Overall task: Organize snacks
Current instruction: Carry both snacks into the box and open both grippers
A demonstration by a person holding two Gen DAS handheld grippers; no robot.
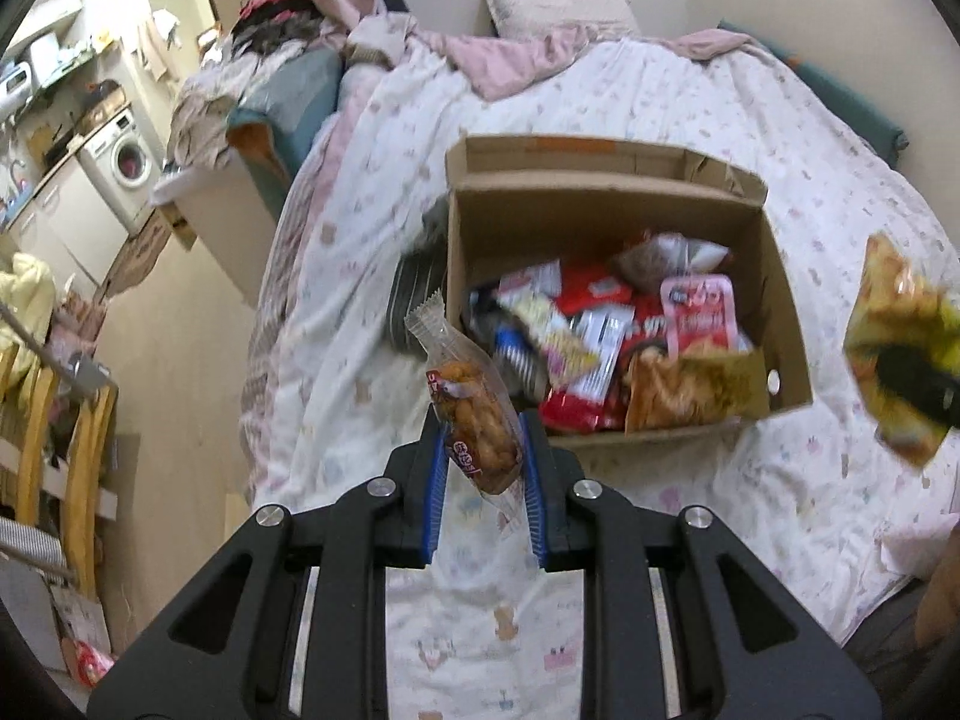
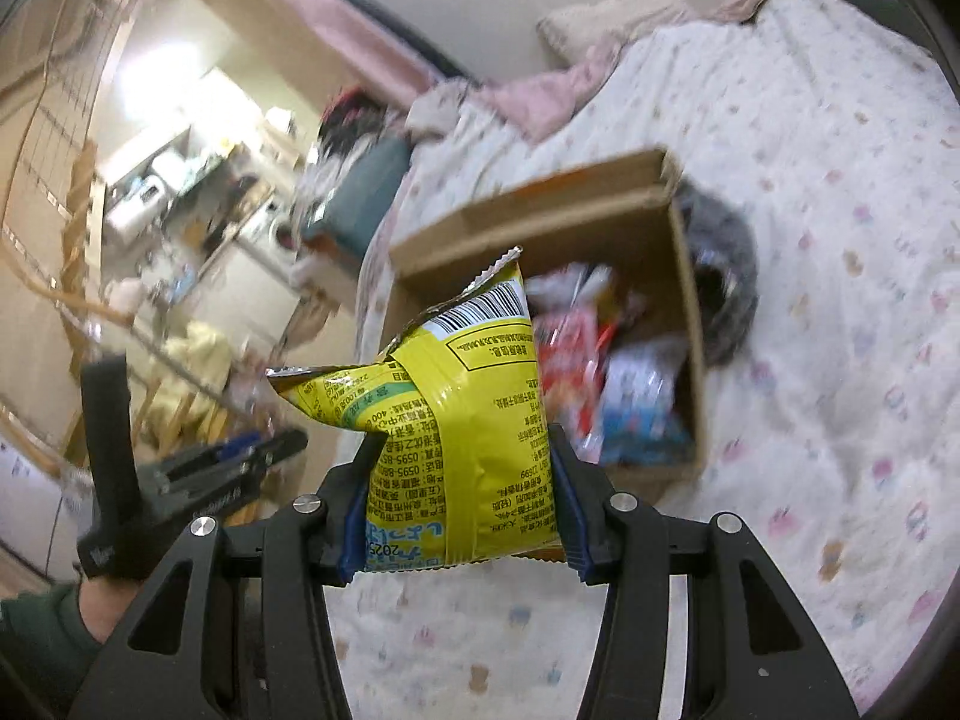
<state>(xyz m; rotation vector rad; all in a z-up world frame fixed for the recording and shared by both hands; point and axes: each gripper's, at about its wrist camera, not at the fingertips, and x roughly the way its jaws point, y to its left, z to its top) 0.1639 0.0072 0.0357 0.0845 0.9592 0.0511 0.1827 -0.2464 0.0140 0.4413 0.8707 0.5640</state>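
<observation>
An open cardboard box (image 1: 600, 204) sits on the bed and holds several snack packets (image 1: 594, 336); it also shows in the right wrist view (image 2: 540, 222). My left gripper (image 1: 483, 450) is shut on a clear packet of brown pastry (image 1: 474, 414), held in the air near the box's front left corner. My right gripper (image 2: 459, 480) is shut on a yellow chip bag (image 2: 456, 396), held above the bed in front of the box. That bag also shows at the right edge of the left wrist view (image 1: 906, 354). The left gripper shows at the left of the right wrist view (image 2: 198, 480).
The bed (image 1: 690, 102) has a white patterned quilt, a pink blanket (image 1: 510, 60) and a pillow (image 1: 558, 12) at the far end. A dark grey striped thing (image 1: 414, 294) lies beside the box. Left of the bed are a floor strip, a washing machine (image 1: 129, 162) and wooden chairs (image 1: 66, 450).
</observation>
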